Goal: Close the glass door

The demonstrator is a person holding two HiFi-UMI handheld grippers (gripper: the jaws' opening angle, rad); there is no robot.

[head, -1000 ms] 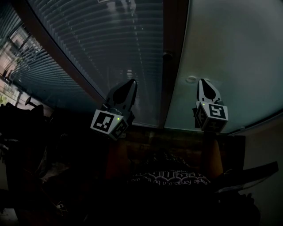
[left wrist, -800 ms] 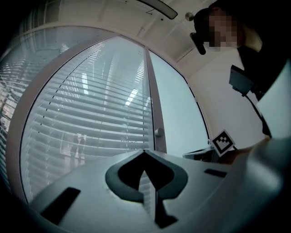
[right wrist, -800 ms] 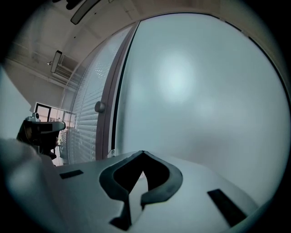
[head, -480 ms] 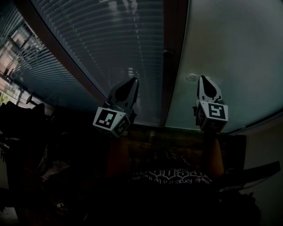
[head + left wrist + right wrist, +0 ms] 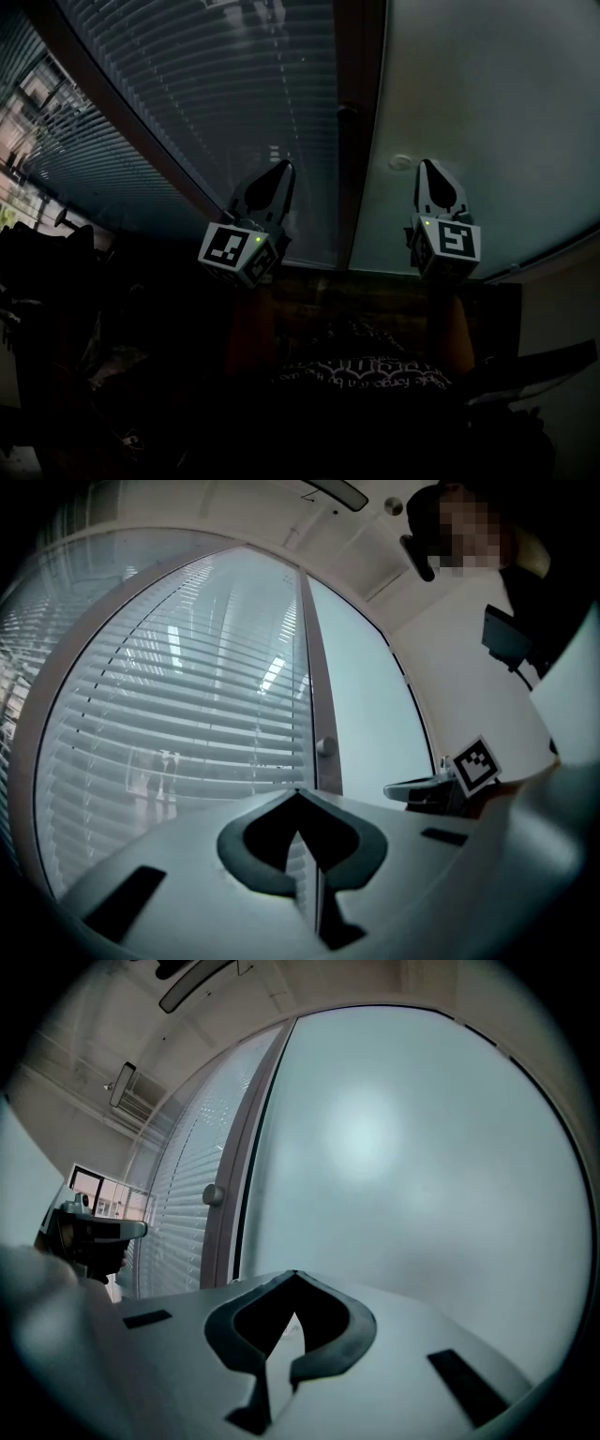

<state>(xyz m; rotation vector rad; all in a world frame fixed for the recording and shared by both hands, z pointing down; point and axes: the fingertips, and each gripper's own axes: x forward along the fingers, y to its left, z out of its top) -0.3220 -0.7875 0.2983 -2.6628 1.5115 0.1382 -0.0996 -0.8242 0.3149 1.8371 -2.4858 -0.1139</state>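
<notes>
The glass door is a frosted pane [image 5: 487,103] to the right of a dark upright frame [image 5: 356,141] that carries a small round knob [image 5: 347,110]. A small round disc [image 5: 401,161] sits on the frosted pane. My right gripper [image 5: 428,167] is shut and empty, its tip close to the pane just right of the disc; contact cannot be told. In its own view the right gripper [image 5: 295,1279] faces the frosted glass [image 5: 403,1147]. My left gripper [image 5: 281,169] is also shut and empty, pointing at the blind-covered glass [image 5: 225,84] left of the frame. In its own view the left gripper [image 5: 298,794] has the knob [image 5: 325,746] just above its tips.
Slatted blinds [image 5: 187,696] cover the glass at the left, with a bright window area [image 5: 28,141] beyond. A dark wooden ledge [image 5: 375,291] runs below the panes. The person's dark clothing [image 5: 366,375] fills the bottom of the head view.
In the head view the dark frame, knob and disc sit slightly further left than a second ago. Both grippers have barely moved and stay shut.
</notes>
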